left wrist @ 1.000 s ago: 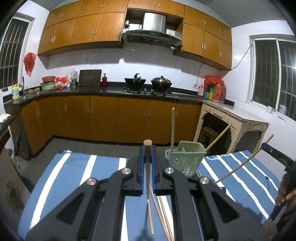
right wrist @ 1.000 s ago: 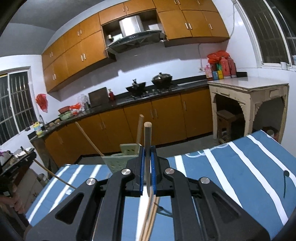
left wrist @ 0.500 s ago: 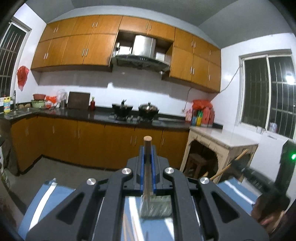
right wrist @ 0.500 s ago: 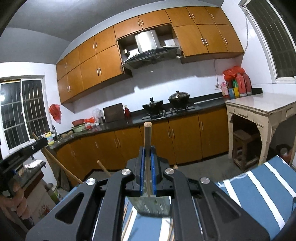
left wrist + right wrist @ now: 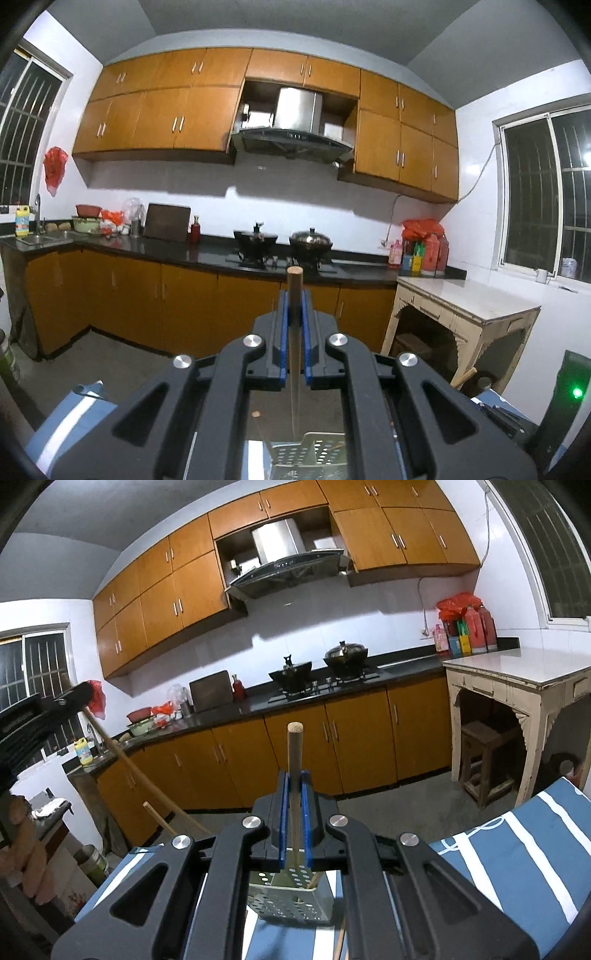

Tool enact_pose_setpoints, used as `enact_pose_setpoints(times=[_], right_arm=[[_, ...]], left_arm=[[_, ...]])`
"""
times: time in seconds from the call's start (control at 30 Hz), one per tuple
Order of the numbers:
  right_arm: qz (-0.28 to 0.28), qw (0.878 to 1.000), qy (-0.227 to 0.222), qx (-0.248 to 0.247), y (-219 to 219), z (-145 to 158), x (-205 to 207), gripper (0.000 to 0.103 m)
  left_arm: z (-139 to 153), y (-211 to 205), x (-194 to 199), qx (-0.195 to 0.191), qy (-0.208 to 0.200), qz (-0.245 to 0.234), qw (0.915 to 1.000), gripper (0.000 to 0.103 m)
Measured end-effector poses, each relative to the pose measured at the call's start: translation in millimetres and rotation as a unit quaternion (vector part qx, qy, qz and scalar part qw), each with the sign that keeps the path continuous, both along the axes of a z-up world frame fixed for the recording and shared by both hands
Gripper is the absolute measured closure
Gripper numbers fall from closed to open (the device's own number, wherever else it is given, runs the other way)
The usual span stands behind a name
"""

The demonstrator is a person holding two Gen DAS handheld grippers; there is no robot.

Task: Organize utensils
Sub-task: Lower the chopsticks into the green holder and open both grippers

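Observation:
My left gripper [image 5: 294, 295] is shut on a wooden chopstick [image 5: 294, 332] that stands upright, its thin end pointing down at the perforated green utensil holder [image 5: 314, 454] just below. My right gripper [image 5: 294, 779] is shut on another wooden chopstick [image 5: 294, 760], also upright, with its lower end reaching the holder [image 5: 291, 897], where another stick leans. The left gripper [image 5: 62, 701] and its chopstick [image 5: 122, 757] also show at the left of the right wrist view.
The holder stands on a blue cloth with white stripes [image 5: 517, 849]. More chopsticks [image 5: 340, 941] lie on the cloth beside it. Kitchen cabinets [image 5: 184, 302], a stove with pots [image 5: 284, 243] and a pale side table [image 5: 465, 306] lie beyond.
Both grippers have risen and tipped up, so the chopsticks stand over the holder. The holder has dropped from mid-frame to the bottom of both views.

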State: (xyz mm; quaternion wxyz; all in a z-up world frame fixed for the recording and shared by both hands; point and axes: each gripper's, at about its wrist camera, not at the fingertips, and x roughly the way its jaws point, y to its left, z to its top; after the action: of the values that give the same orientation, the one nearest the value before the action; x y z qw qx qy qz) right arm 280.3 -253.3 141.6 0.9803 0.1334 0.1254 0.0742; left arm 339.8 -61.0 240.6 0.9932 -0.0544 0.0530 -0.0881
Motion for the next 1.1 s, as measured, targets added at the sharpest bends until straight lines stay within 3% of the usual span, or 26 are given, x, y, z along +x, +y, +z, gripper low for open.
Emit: enact_pose_setpoints(times=[0.53, 0.73, 0.8, 0.87, 1.1], right_arm=[[0.026, 0.998, 0.057, 0.005, 11.2, -22.0, 23.4, 0.096], [0.030, 0.996, 0.078, -0.006, 18.0, -23.0, 27.5, 0.094], [0.027, 0.997, 0.078, -0.006, 16.6, -23.2, 26.3, 0.089], [0.020, 0.997, 0.075, -0.007, 16.6, -20.2, 23.0, 0.072], [0.003, 0.999, 0.040, -0.021, 14.1, 2.3, -9.2, 0.069]], left_arm=[[-78.5, 6.9, 54.0, 0.007, 0.096, 0.000, 0.9954, 0.095], [-90.7, 13.8, 54.0, 0.006, 0.125, -0.006, 0.9922, 0.094], [-88.9, 18.5, 49.6, 0.008, 0.123, -0.005, 0.9924, 0.090], [-87.4, 22.9, 44.6, 0.008, 0.122, -0.002, 0.9925, 0.082], [-76.6, 47.7, 9.7, 0.000, 0.118, 0.009, 0.9929, 0.071]])
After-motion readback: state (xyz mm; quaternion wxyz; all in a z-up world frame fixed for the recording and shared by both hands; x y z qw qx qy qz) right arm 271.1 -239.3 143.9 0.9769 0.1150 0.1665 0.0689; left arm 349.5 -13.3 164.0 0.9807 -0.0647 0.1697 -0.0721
